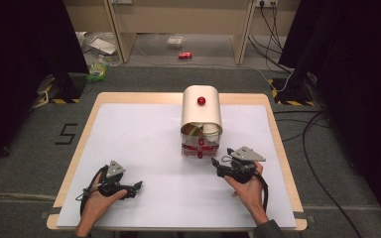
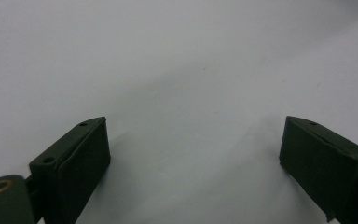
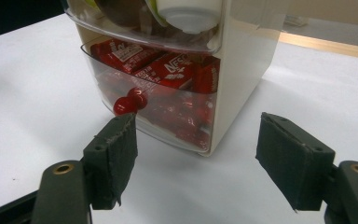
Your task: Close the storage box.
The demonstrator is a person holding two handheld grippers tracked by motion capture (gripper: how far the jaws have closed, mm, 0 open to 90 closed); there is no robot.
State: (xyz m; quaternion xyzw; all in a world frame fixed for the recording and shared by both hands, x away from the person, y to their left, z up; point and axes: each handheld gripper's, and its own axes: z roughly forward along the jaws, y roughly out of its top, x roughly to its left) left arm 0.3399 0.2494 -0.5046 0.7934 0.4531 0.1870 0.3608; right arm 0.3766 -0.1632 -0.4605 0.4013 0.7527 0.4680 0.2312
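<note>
Lettering "NES…", white on red, partly legible: on red sachets (image 3: 165, 70) in lower clear drawer (image 3: 168, 109) of storage box (image 1: 201, 116) | Numeral "5", black: on grey floor mat (image 1: 67, 134) off the table's left edge | Remainder: illegible

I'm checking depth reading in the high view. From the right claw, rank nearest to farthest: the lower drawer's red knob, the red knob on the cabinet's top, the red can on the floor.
1. Lower drawer's red knob, just left of the right claw.
2. Red knob on the cabinet's top, farther back on the table.
3. Red can, on the floor beyond the table.
</note>
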